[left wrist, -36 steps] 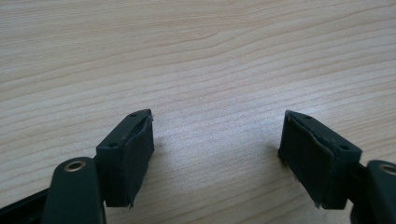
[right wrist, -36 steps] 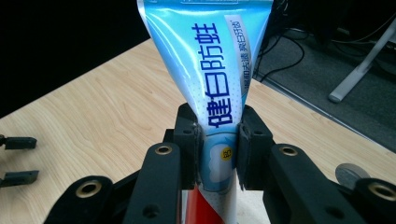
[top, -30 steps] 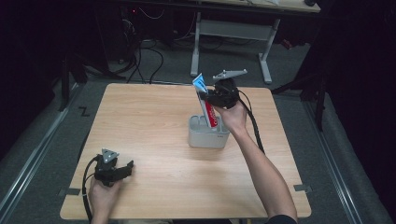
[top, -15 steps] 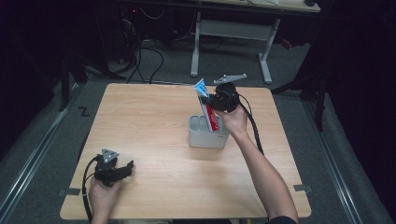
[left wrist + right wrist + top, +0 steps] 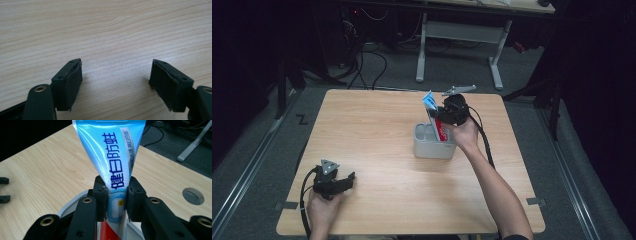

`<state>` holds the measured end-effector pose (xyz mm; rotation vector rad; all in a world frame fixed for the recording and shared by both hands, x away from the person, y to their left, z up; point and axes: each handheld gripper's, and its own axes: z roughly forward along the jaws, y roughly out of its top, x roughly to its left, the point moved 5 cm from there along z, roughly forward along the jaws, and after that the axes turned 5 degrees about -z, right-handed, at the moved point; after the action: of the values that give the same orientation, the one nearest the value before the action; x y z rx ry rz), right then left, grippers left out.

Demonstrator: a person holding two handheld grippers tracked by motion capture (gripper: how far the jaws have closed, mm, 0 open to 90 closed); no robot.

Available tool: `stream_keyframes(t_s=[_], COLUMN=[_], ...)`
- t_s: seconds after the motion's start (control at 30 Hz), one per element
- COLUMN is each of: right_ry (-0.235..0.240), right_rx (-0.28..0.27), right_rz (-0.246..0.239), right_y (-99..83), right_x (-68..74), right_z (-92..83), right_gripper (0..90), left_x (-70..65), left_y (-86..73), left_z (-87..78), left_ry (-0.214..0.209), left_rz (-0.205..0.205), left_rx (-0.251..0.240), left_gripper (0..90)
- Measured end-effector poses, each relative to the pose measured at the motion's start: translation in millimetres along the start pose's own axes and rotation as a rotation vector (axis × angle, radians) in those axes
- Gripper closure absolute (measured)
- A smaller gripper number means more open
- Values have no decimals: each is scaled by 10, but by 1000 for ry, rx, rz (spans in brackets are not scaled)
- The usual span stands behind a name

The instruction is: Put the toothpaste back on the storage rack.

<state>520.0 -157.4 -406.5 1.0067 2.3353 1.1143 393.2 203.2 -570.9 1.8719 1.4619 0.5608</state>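
1. My right tool point(image 5: 117, 195) is clamped on a toothpaste tube point(image 5: 112, 157), with one pad pressing each side of the tube low down, near its red-and-white part.
2. In the right gripper view the tube rises from between the jaws, its blue-and-white flat end uppermost, with dark blue printed characters running along it.
3. From the high view I see the tube point(image 5: 432, 107) standing tilted in a grey holder point(image 5: 432, 147), its flat end leaning up and away from me (the lower end sits inside the holder, though I cannot tell which compartment).
4. The holder sits on the tabletop point(image 5: 372, 125), somewhat right of centre and toward the far half; my right hand point(image 5: 462, 132) is just beside it on its right.
5. My left tool point(image 5: 116, 82) is spread wide with nothing between its pads, only bare wood grain beneath.
6. In the high view the left tool point(image 5: 343, 181) rests low at the near left corner of the tabletop, well apart from the holder.
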Motion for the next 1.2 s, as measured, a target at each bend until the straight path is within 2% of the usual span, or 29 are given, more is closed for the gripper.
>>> stream_keyframes(t_s=[0.43, 0.6, 1.2], right_ry=[11, 24, 10], right_rx=[12, 20, 26], right_rz=[-10, 1, -23], right_y=[-98, -153, -166], right_x=[37, 56, 98], right_z=[70, 72, 61], right_gripper=[729, 728, 725], left_x=[0, 0, 3], left_y=[0, 0, 0], left_z=[0, 0, -2], left_ry=[-1, 0, -7], left_rz=[-1, -1, -5], left_rx=[1, -1, -1], left_gripper=[264, 264, 264])
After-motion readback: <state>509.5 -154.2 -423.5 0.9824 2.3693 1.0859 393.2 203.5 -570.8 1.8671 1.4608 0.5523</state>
